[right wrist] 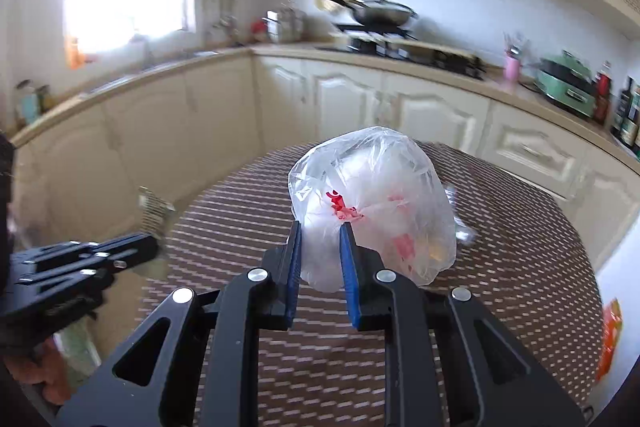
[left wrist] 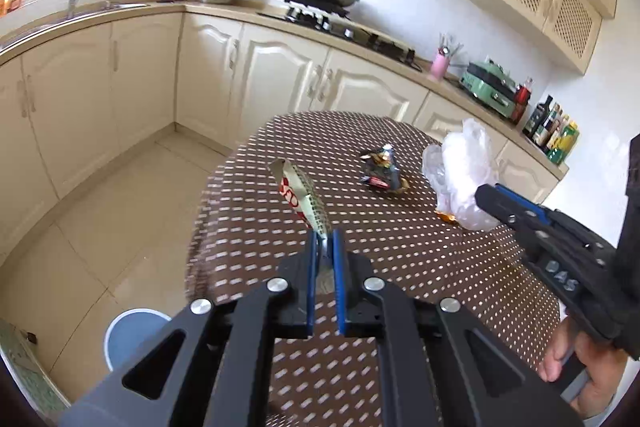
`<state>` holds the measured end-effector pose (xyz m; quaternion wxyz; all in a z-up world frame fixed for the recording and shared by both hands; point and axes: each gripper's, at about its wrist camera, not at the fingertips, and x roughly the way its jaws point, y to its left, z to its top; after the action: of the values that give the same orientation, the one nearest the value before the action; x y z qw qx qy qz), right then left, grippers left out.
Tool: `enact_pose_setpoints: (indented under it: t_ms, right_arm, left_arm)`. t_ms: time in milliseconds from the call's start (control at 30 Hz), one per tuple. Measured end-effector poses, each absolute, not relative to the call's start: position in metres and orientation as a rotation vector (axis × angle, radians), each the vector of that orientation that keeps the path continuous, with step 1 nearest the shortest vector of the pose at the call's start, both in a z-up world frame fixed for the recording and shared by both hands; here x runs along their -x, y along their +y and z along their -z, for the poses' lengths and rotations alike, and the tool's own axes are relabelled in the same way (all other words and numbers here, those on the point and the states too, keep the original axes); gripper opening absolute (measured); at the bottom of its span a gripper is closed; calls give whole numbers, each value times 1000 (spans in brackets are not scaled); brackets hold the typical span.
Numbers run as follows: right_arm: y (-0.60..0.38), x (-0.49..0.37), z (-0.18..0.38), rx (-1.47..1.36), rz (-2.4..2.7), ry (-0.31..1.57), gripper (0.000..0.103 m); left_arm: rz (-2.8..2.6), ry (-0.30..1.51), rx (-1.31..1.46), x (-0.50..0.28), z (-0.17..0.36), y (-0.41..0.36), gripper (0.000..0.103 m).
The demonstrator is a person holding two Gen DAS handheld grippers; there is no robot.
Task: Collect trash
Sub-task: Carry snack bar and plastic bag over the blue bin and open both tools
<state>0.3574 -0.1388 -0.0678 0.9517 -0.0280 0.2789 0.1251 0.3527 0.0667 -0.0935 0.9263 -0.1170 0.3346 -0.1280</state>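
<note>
Above the dotted bench [left wrist: 400, 247], the left tongs [left wrist: 325, 247] pinch a light, crinkly wrapper [left wrist: 300, 197] by its bottom edge while the right tongs [right wrist: 320, 239] nip a soft, slippery plastic bag [right wrist: 376, 203] at its gathered, bunched-up side, both feather-light loads.

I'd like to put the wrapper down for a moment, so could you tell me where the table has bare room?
The near part of the table, between the two grippers, is bare, as is the far left edge behind the wrapper. The right side is crowded: foil scraps, the plastic bag and an orange packet.
</note>
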Motion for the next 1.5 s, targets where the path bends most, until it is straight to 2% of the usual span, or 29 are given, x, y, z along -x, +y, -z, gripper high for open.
enact_pose_setpoints:
  t_ms: [167, 333, 700, 1033, 1133, 1200, 1300, 1367, 1500]
  right_arm:
    - [-80, -342, 59, 81, -403, 565, 17]
    - [-6, -330, 79, 124, -565, 613, 17]
    - [125, -323, 184, 216, -776, 850, 17]
    - [157, -352, 259, 255, -740, 1000, 17]
    - [152, -363, 270, 251, -720, 1022, 17]
    - [152, -368, 277, 246, -711, 1036, 17]
    - [154, -371, 286, 245, -705, 1050, 17]
    - [152, -374, 289, 242, -706, 1059, 17]
    - [156, -374, 290, 241, -712, 1068, 18]
  left_arm:
    - [190, 669, 276, -322, 94, 115, 7]
    - [79, 687, 323, -291, 113, 178, 7]
    - [-104, 835, 462, -256, 206, 286, 7]
    - [-103, 970, 545, -293, 287, 306, 8]
    - [-109, 981, 558, -307, 301, 308, 11]
    - [-104, 971, 585, -314, 304, 308, 22]
    - [-102, 971, 584, -323, 305, 308, 26]
    - [-102, 970, 579, -326, 305, 307, 33]
    - [-110, 979, 570, -326, 306, 304, 33]
